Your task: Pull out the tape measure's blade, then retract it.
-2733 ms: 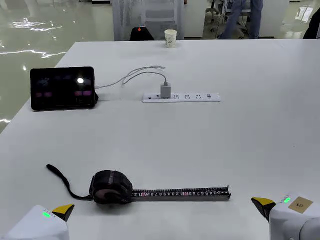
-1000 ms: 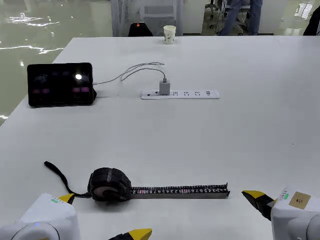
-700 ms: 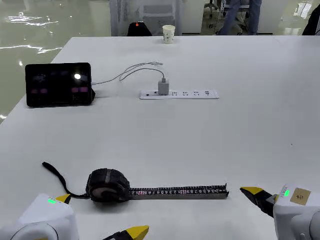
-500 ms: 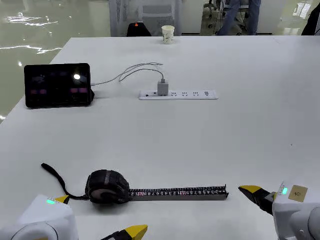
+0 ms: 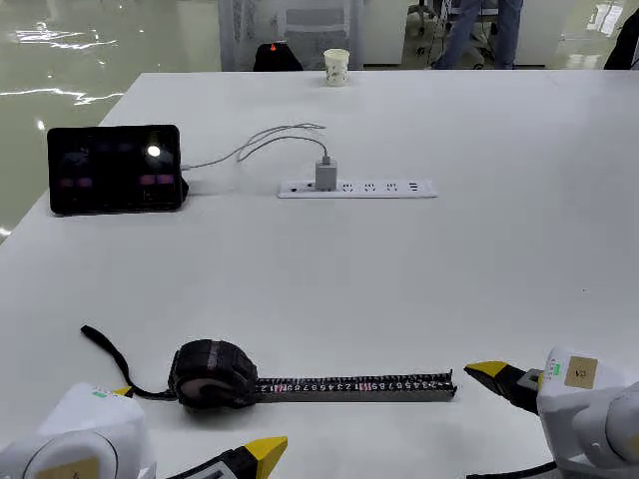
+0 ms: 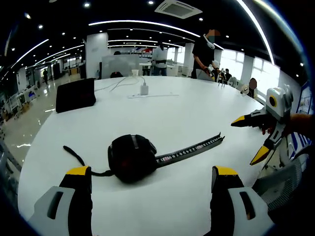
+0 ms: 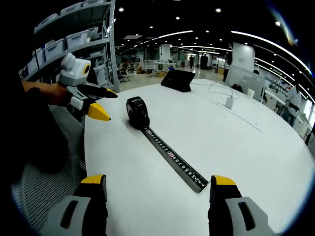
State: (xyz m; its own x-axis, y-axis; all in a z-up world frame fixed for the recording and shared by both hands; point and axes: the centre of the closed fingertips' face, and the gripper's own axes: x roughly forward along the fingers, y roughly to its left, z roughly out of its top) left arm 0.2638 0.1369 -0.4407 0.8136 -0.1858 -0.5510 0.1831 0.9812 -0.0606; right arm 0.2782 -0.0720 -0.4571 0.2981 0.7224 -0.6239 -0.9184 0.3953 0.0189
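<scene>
The left tongs (image 6: 151, 172) and right tongs (image 7: 158, 180) gape, empty. Best pinch the case (image 5: 213, 372) firmly, then ease the blade (image 5: 359, 385) back.

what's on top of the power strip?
A white charger sits plugged in near the left end of the power strip, its cable running toward the tablet. The socket under the charger is covered; the other sockets look empty.

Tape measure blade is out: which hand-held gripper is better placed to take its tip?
The right hand-held gripper: its open jaws face the blade tip; the left hand-held gripper faces the case.
</scene>
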